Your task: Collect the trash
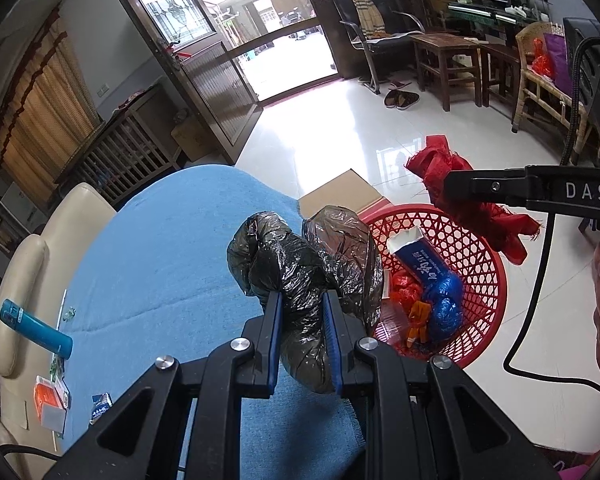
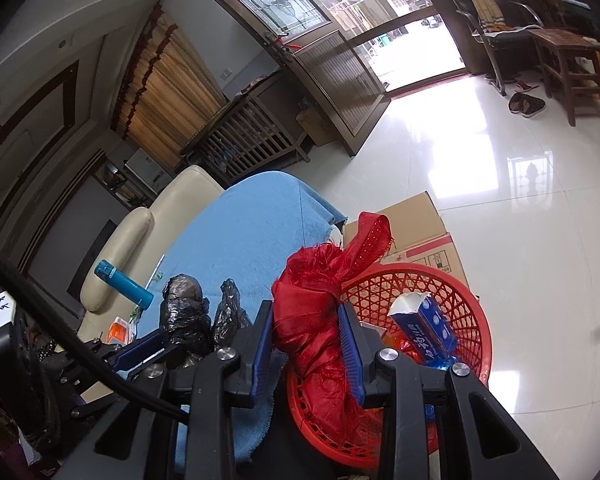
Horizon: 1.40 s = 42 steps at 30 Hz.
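My left gripper (image 1: 300,300) is shut on a crumpled black plastic bag (image 1: 296,264) and holds it over the edge of the blue-covered table (image 1: 160,248), beside the red basket (image 1: 472,264). My right gripper (image 2: 306,312) is shut on a wad of red mesh cloth (image 2: 320,300) above the basket's near rim (image 2: 456,284). In the left wrist view the red cloth (image 1: 460,184) hangs over the basket. The basket holds a blue-and-white carton (image 1: 420,256), a blue bag (image 1: 444,300) and red wrappers. The left gripper with its black bag (image 2: 184,312) shows in the right wrist view.
A teal tube (image 1: 36,328), an orange packet (image 1: 50,400) and a small blue-white wrapper (image 1: 100,402) lie on the table's left side. A cardboard box (image 2: 416,232) stands behind the basket. A cream sofa (image 1: 28,280) borders the table. Glossy tiled floor (image 1: 340,132) stretches toward chairs and the door.
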### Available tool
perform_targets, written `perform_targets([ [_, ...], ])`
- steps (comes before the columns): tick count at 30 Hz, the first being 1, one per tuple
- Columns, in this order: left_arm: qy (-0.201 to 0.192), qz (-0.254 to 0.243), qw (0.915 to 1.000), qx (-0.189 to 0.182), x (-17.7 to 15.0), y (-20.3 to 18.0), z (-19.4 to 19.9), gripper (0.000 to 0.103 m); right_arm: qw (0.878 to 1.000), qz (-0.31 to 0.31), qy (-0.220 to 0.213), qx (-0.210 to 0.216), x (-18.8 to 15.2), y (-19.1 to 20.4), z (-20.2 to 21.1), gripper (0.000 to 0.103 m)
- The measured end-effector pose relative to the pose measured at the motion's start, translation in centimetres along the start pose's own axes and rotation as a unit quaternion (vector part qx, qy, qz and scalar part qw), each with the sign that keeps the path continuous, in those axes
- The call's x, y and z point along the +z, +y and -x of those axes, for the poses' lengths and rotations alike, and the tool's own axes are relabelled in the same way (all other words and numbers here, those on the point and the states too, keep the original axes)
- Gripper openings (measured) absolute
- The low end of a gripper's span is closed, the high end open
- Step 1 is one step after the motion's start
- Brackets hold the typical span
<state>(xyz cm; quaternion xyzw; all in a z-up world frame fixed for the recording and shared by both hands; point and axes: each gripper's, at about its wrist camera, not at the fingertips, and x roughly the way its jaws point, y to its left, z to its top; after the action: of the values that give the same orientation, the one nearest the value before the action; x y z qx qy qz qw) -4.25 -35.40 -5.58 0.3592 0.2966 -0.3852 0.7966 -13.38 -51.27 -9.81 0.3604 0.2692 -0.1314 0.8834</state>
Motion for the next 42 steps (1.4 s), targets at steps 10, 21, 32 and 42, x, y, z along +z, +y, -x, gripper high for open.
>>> perform_targets([
  [10,-0.001,-0.006,1.0,-0.006,0.3,-0.5,-0.3,0.021,1.0,-0.013,0.0,-0.003,0.2,-0.7,0.1,0.034],
  [21,0.0,-0.004,0.9999,-0.013,0.4,-0.2,-0.5,0.021,1.0,-0.013,0.004,-0.007,0.0,-0.6,0.1,0.034],
  [32,0.02,0.042,0.9967,-0.066,0.7,1.3,-2.1,0.023,0.999,-0.03,0.012,-0.024,0.0,-1.4,-0.3,0.035],
  [42,0.015,0.079,0.993,-0.087,0.5,2.3,-2.6,0.053,0.998,-0.058,0.022,-0.011,0.0,-2.1,-0.7,0.064],
])
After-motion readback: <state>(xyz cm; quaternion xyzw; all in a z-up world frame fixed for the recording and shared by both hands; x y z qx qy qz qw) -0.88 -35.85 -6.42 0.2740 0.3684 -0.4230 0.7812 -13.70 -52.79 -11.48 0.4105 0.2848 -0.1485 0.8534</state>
